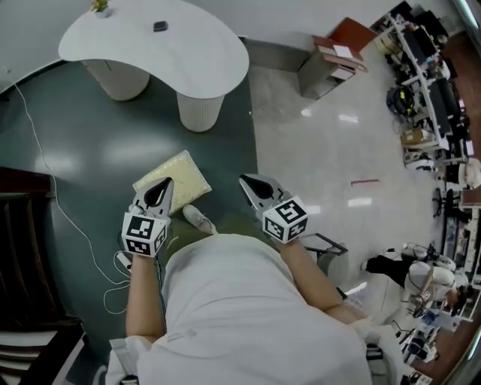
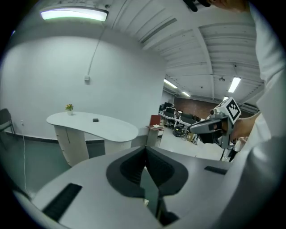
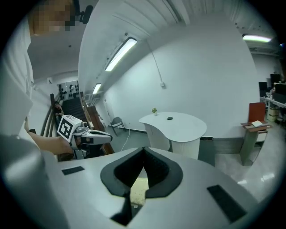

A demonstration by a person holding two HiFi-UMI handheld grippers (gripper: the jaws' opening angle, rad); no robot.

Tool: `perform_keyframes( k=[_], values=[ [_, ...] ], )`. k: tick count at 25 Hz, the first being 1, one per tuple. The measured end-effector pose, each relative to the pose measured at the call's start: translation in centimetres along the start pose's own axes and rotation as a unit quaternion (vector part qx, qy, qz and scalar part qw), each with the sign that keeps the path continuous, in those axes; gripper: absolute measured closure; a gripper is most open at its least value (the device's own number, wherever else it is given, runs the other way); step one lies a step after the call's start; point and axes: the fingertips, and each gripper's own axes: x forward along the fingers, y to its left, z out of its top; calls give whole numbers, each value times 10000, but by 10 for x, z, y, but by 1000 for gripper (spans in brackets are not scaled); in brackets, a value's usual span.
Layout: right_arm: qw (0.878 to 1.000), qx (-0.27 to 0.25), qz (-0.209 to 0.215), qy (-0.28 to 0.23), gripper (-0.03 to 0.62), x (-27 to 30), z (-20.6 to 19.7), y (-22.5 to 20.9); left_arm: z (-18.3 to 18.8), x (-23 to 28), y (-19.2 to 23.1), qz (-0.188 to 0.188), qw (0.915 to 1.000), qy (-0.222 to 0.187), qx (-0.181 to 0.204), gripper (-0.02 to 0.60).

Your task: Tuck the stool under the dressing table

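The white kidney-shaped dressing table [image 1: 188, 53] stands on two round ribbed legs at the far end of the dark green floor. The stool [image 1: 179, 174], with a cream cushioned top, stands short of it, just in front of the person. My left gripper [image 1: 165, 184] hangs over the stool's near left edge, shut and empty. My right gripper [image 1: 245, 181] is off the stool's right side, also shut and empty. In the left gripper view the table [image 2: 96, 126] lies ahead and the right gripper [image 2: 199, 127] is alongside. The right gripper view shows the table [image 3: 176, 126] and the left gripper [image 3: 100, 137].
A small plant [image 1: 99, 6] and a dark object [image 1: 160, 26] sit on the table. Dark wooden furniture [image 1: 22, 248] stands at the left, with a white cable [image 1: 64, 214] trailing on the floor. A brown cabinet [image 1: 334, 53] and cluttered desks [image 1: 432, 98] fill the right.
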Motion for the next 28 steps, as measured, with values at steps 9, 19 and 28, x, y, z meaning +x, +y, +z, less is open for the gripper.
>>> perform_keyframes(
  k=[9,19,28],
  values=[
    [9905,-488,975,833,583,114,16,33,-56,-52,89,1014,9890,29,-1078,580],
    [9621,-979,1857,1741,582,207,0,50,-118,-90,132,2167,9519,265,-2149,580],
    [9264,-1218,2421,2615,566,274,-42,35,-167,-76,160,2921,9043,610,-3052,580]
  ],
)
